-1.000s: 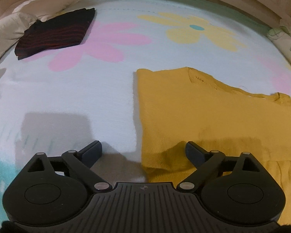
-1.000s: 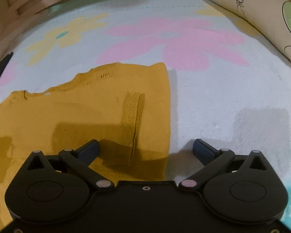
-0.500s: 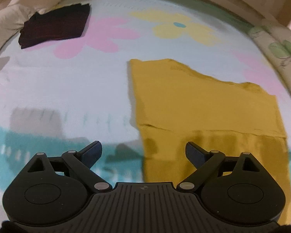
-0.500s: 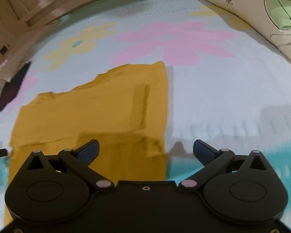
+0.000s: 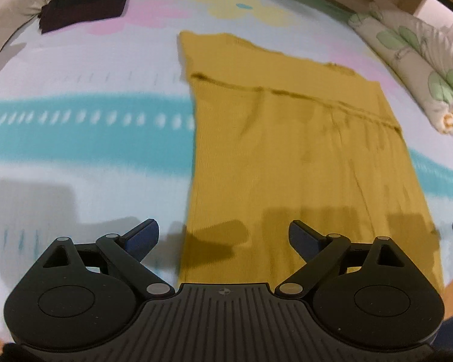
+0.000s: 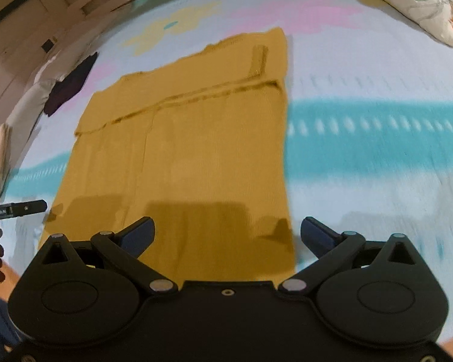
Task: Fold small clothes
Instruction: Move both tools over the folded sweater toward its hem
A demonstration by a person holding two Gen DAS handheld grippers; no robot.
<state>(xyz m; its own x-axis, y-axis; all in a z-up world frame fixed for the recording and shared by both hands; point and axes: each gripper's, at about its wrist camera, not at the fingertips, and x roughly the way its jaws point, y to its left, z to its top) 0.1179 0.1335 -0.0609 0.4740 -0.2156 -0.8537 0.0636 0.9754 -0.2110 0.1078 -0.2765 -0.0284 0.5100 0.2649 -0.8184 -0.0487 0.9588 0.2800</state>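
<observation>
A mustard-yellow knit garment (image 5: pixel 302 157) lies flat on the flowered bedspread, its sleeves folded across the upper part. It also shows in the right wrist view (image 6: pixel 190 150). My left gripper (image 5: pixel 223 235) is open and empty, hovering over the garment's near left corner. My right gripper (image 6: pixel 226 235) is open and empty over the near right corner. The left gripper's fingertip (image 6: pixel 24 209) shows at the left edge of the right wrist view.
A folded dark striped garment (image 5: pixel 84 7) lies at the far left of the bed (image 5: pixel 75 138). A leaf-print pillow (image 5: pixel 422 69) lies along the right side. The bed's near edge is just below both grippers.
Both grippers have pulled back from the garment's upper part toward its near hem, staying open. More of the garment and the teal stripe now show.
</observation>
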